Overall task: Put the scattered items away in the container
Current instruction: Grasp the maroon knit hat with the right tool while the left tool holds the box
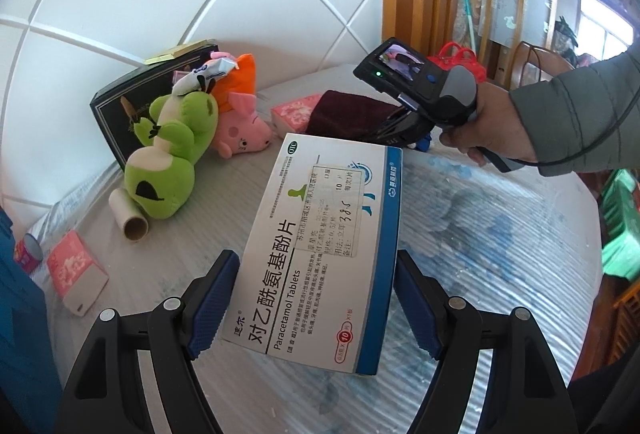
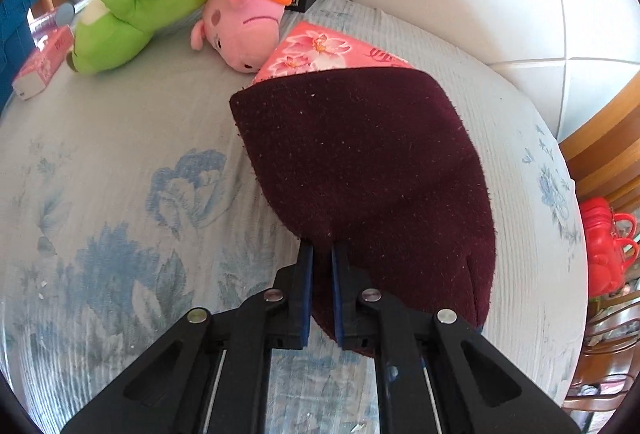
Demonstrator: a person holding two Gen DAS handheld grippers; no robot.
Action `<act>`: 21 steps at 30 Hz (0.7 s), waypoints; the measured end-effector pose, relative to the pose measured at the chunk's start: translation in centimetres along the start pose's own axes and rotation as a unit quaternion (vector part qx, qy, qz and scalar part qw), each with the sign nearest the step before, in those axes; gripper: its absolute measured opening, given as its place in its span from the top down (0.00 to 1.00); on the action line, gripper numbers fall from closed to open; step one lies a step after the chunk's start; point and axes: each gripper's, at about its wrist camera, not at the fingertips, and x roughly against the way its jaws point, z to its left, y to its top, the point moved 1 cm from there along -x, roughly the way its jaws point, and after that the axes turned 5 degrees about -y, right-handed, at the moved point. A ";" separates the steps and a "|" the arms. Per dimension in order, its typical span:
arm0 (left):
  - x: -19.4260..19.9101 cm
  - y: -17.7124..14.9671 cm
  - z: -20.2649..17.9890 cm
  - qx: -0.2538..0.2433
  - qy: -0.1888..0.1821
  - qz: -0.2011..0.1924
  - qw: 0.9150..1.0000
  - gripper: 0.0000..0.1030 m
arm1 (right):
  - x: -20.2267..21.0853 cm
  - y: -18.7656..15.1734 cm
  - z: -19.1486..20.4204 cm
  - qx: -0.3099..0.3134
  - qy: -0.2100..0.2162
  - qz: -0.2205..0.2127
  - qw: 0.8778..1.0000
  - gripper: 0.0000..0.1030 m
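While the left wrist view shows the left gripper (image 1: 316, 298) clamping a paracetamol box (image 1: 320, 246) above the table (image 1: 500, 234), with the black container (image 1: 116, 105) at ten o'clock, the right wrist view alone shows the right gripper (image 2: 322, 254) pinching a maroon cloth (image 2: 368, 169); its fingertips vanish under the fabric.

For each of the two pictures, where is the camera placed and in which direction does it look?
Left wrist: on the left gripper, looking down across the table; it holds the paracetamol box; the right gripper and hand show.
Right wrist: on the right gripper, looking steeply down; its jaws pinch the maroon cloth.
Shared: maroon cloth, green plush, pink pig.
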 end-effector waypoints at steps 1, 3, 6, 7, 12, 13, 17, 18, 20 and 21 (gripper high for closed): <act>0.1 0.1 0.0 0.000 0.000 -0.001 1.000 0.25 | 0.3 -0.1 -0.1 -0.006 0.007 0.000 1.000 0.92; 0.2 0.3 -0.1 -0.001 0.000 -0.002 1.000 0.25 | 1.4 -0.2 -0.3 -0.015 0.019 -0.001 1.000 0.93; 0.7 0.5 -0.3 -0.002 0.000 -0.006 1.000 0.25 | 3.5 -0.8 -0.4 -0.026 0.029 -0.010 0.999 0.93; 0.9 0.6 -0.4 -0.001 0.000 -0.008 1.000 0.25 | 4.3 -1.0 -0.4 -0.032 0.033 -0.013 0.999 0.93; 2.0 1.0 -1.1 -0.004 0.000 -0.014 1.000 0.25 | 8.1 -1.9 -1.3 -0.059 0.046 -0.028 0.997 0.93; 2.3 1.1 -1.2 -0.005 0.000 -0.015 1.000 0.25 | 8.9 -2.1 -1.5 -0.062 0.047 -0.031 0.996 0.93; 3.6 1.4 -1.7 -0.006 0.006 -0.020 1.000 0.25 | 11.9 -2.9 -1.9 -0.070 0.049 -0.039 0.996 0.93; 4.0 1.5 -1.8 -0.009 0.008 -0.021 1.000 0.25 | 12.6 -3.2 -1.9 -0.072 0.049 -0.040 0.995 0.93; 4.7 1.7 -2.3 -0.015 0.009 -0.025 1.000 0.25 | 13.9 -3.7 -2.0 -0.076 0.049 -0.044 0.995 0.93; 5.1 1.8 -2.4 -0.016 0.010 -0.026 0.999 0.25 | 14.5 -4.0 -1.9 -0.078 0.050 -0.045 0.995 0.93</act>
